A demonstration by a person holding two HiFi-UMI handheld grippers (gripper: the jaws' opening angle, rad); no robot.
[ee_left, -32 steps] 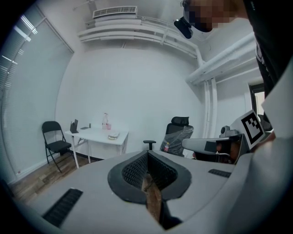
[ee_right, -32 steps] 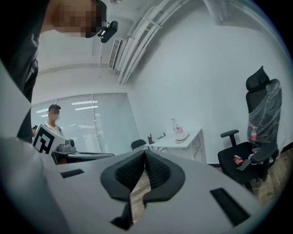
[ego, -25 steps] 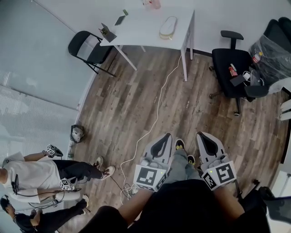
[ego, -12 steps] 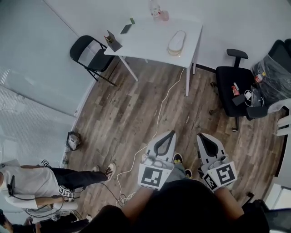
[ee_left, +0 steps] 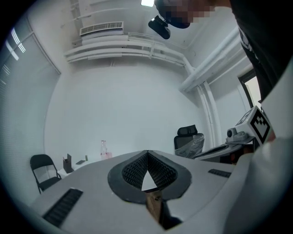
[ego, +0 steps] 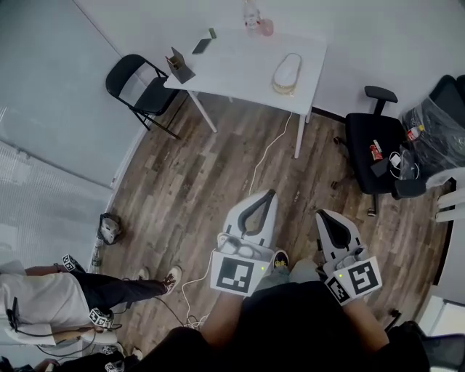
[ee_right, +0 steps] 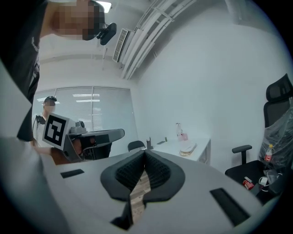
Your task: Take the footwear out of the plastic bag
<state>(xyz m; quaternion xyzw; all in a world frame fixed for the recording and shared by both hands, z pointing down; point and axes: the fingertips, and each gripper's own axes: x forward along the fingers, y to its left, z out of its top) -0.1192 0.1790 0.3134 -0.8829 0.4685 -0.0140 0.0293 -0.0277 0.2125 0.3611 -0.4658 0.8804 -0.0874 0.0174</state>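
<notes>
Each gripper carries a marker cube printed with a black-and-white square pattern, one on the left gripper [ego: 270, 194] and one on the right gripper [ego: 320, 214]. A red packet on the black office chair [ego: 372, 142] bears print too small to read.

In the left gripper view the left gripper's fingers [ee_left: 132, 172] are pressed together at the tips with nothing between them. In the right gripper view the right gripper's fingers [ee_right: 124, 174] are likewise closed and empty. Only wooden floor [ego: 196, 174] shows through the gap behind the tips.

The footwear [ego: 288, 70] lies pale and lengthwise inside its clear plastic bag [ego: 283, 87] on the white counter [ego: 232, 69], toward the counter's 3 o'clock end. In the head view it sits at about 12 o'clock from the left gripper's fingers and about 11 o'clock from the right gripper's fingers. It is well apart from both, with open floor between. In the right gripper view it appears just beyond the fingertips at about 1 o'clock.

A pink-tinted bottle [ego: 252, 16] stands at the counter's 12 o'clock edge. A phone [ego: 203, 46] and a small stand [ego: 179, 67] sit at its 9 o'clock end. A white cable [ego: 256, 166] runs across the floor from the counter. A black folding chair [ego: 136, 84] stands at the counter's 9 o'clock. A second person [ego: 45, 299] is at 8 o'clock in the head view.
</notes>
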